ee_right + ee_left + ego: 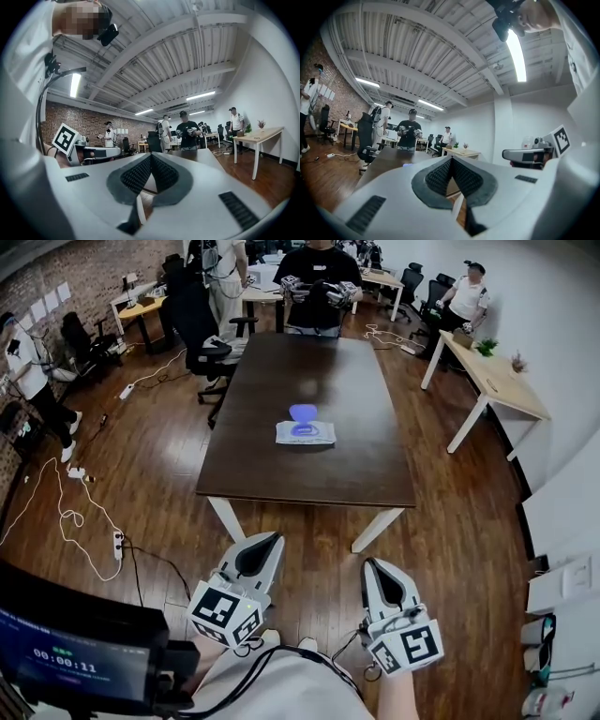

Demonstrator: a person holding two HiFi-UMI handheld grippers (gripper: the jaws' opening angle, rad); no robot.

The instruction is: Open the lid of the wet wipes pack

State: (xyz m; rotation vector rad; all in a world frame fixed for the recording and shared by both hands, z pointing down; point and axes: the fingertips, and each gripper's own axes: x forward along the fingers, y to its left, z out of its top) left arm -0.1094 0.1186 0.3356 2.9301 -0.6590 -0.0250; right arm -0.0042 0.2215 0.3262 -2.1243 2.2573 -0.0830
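While L gripper (266, 542) and R gripper (373, 567) hang past the table's (281, 476) near edge, wet wipes pack (306, 432) lies flat approx mid-table, well apart on the far side, roughly btwn the two. L jaws: pressed together, empty. R jaws: same. Neither touches pack.

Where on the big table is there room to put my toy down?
Nearly everywhere. The dark table holds only the wet wipes pack, in its middle. Bare: the strip between pack and near edge, both sides of the pack, and the far half toward the standing person. No part is crowded.
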